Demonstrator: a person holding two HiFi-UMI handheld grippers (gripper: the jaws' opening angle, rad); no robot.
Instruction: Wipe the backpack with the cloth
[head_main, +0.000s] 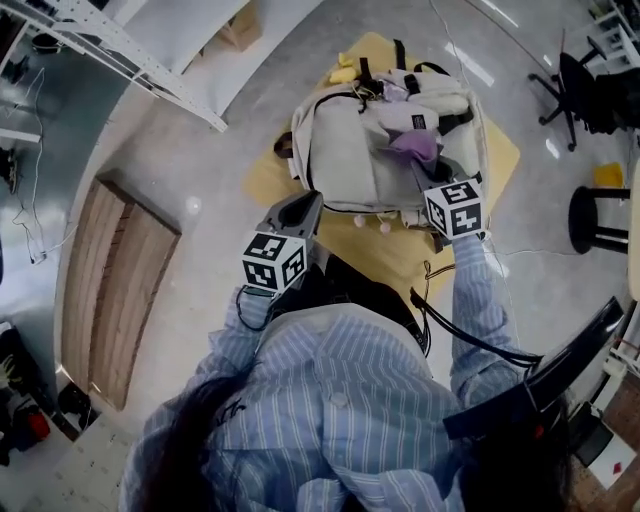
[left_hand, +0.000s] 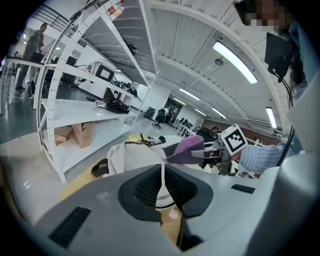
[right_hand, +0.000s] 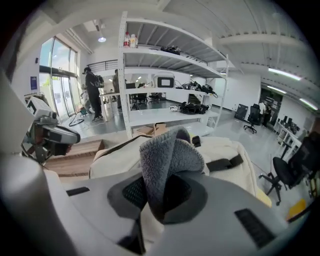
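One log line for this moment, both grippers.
left gripper: shut on backpack edge | right gripper: shut on cloth, over backpack

The head view looks steeply down from above the person's shoulders onto the backpack (head_main: 365, 150) on the floor. The left gripper view sits low behind its own jaws, which pinch the backpack's edge, and faces across it to the right gripper (left_hand: 205, 150). The right gripper view peers close past the cloth (right_hand: 167, 155) in its jaws, with the left gripper (right_hand: 70, 136) at its left. All 3 views share the backpack.
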